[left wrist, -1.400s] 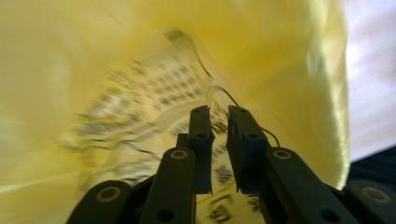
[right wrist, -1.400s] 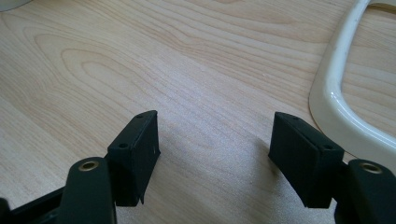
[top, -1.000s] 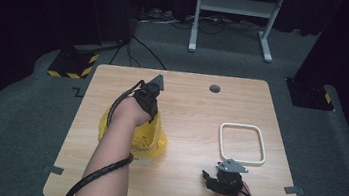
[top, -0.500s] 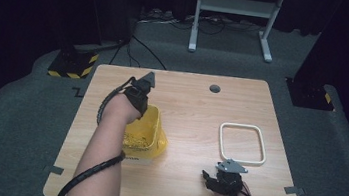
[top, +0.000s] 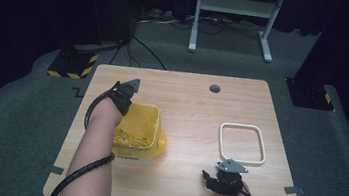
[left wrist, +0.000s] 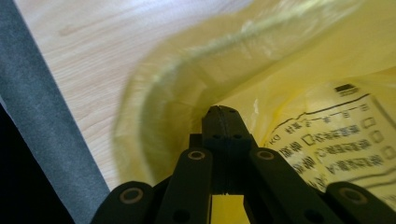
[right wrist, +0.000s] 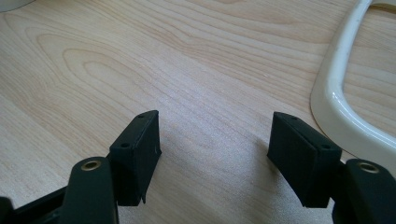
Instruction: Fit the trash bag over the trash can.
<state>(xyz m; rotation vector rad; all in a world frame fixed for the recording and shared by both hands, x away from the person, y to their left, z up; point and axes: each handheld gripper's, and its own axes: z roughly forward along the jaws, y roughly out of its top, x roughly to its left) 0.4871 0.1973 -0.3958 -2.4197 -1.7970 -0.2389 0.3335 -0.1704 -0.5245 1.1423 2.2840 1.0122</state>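
Leftward goes the left gripper (top: 123,93), its jaws just pinched onto the yellow bag's (top: 141,126) rim; the right gripper (right wrist: 215,144) rests wide, empty, near the white frame (top: 242,144).

Lighting: table lit evenly, surroundings dark.
Yellow bag (left wrist: 196,74) rim was motion-blurred in left gripper view; white frame (right wrist: 336,93) showed glare; jaws cast soft shadows on wood.

The light wooden table (top: 183,129) carries a yellow plastic bag (top: 141,129) at nine o'clock and a white rounded-square ring (top: 242,143) at three; a small dark hole, perhaps a grommet (top: 215,89), sits at twelve.
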